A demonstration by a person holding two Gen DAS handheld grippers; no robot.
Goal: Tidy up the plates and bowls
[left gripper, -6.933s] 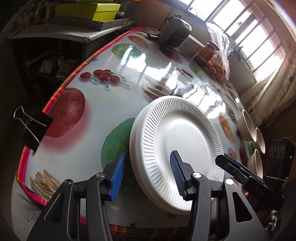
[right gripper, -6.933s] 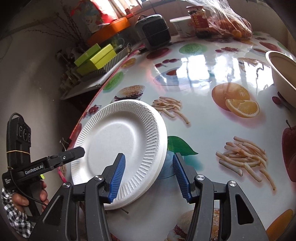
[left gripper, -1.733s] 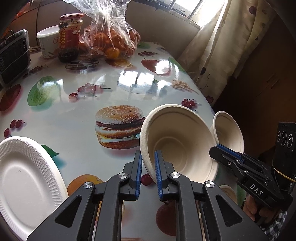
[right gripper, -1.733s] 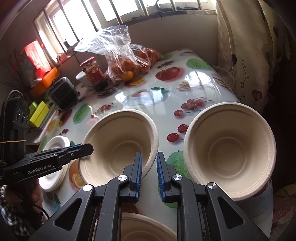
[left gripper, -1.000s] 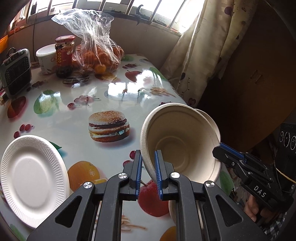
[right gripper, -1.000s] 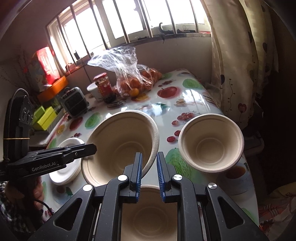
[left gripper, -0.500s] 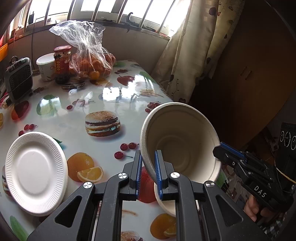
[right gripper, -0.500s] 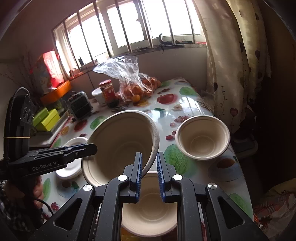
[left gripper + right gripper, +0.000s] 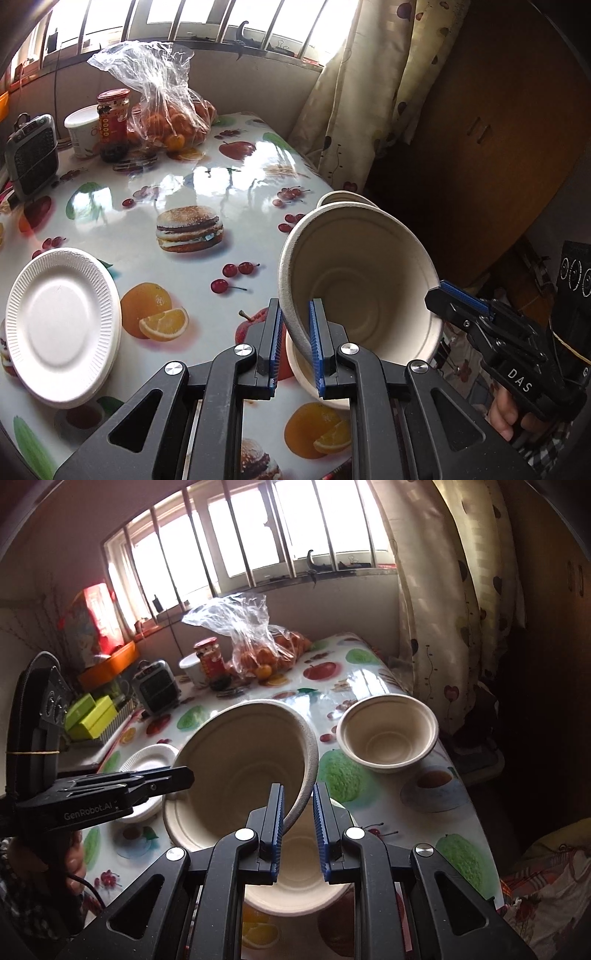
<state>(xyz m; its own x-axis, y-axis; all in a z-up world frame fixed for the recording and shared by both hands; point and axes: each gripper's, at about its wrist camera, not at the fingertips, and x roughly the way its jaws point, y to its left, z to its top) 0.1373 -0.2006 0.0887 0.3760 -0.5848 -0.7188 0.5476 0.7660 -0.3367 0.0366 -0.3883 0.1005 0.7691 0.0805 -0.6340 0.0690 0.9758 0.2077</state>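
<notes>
Bowl made of beige pressed paper [image 9: 362, 295], round and deep with faint rings inside, hangs tilted in the air just above the table. The left gripper [image 9: 295, 314] pinches its thick, rough rim between ribbed blue pads [image 9: 316, 343]. The right gripper [image 9: 298, 797] is closed on the other side of the same rim, so both hands hold this one bowl.

Right under it a second beige paper bowl [image 9: 295, 878] sits flat on the shiny table cloth printed with fruit and burgers [image 9: 147, 273]. To the left a stack of white foam plates with ridged edges [image 9: 59, 325] lies on the table. Farther off, a third beige bowl [image 9: 388, 734] stands alone near the table edge by the spotted curtain [image 9: 436, 627]. At the far end are a crinkly clear plastic bag of oranges [image 9: 162, 110] and a red-lidded glass jar [image 9: 112, 122].

A moment ago the held bowl was lower and closer to the bowl under it. Now it is a bit higher and more of the table shows.
</notes>
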